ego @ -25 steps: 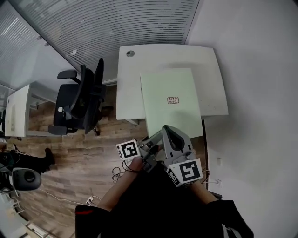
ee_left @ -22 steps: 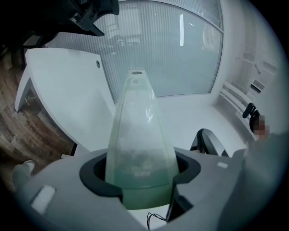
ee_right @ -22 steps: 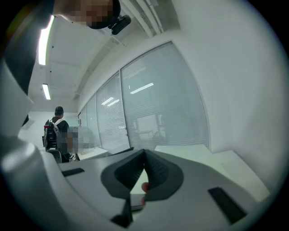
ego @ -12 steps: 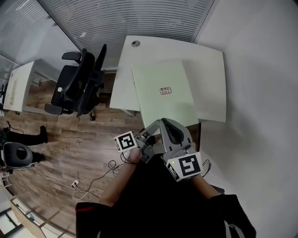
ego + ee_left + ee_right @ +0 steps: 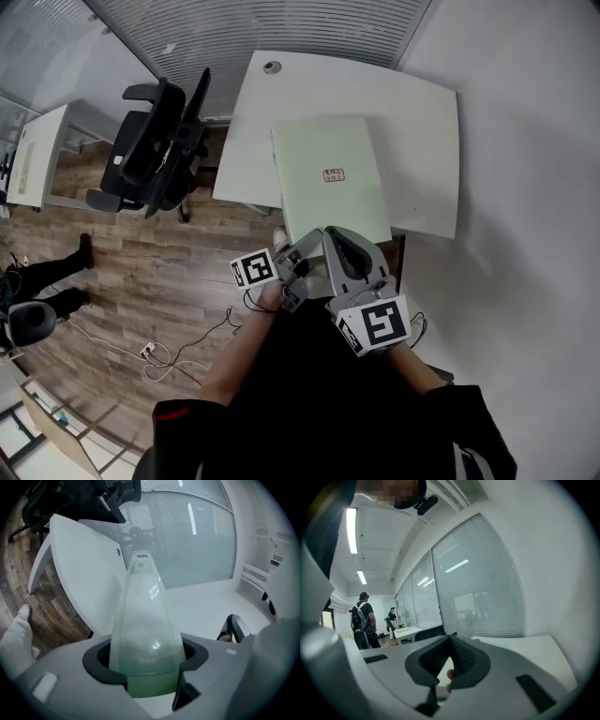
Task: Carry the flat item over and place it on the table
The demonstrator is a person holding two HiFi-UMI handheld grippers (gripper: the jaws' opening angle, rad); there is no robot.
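Holding the green flat item (image 5: 328,187) over the white table (image 5: 422,122) near a chair (image 5: 155,141), the left gripper (image 5: 147,660) is clamping; right gripper (image 5: 450,639) clenched.

tabletop (image 5: 422,122) sits far-centre, with the wall (image 5: 525,187) on its right and the glass partition (image 5: 281,28) behind; office chair (image 5: 159,141) stands on the floor (image 5: 169,272) just off its left edge, second desk (image 5: 33,155) farther left. flat item (image 5: 328,178) lies lengthwise over the tabletop's middle, near end out past the near edge and clamped between the jaws of the left tool (image 5: 305,251); right tool (image 5: 339,246) just right of it, jaws together. cables (image 5: 178,352) on the floor near-left of both tools, a person's legs (image 5: 52,270) far left.
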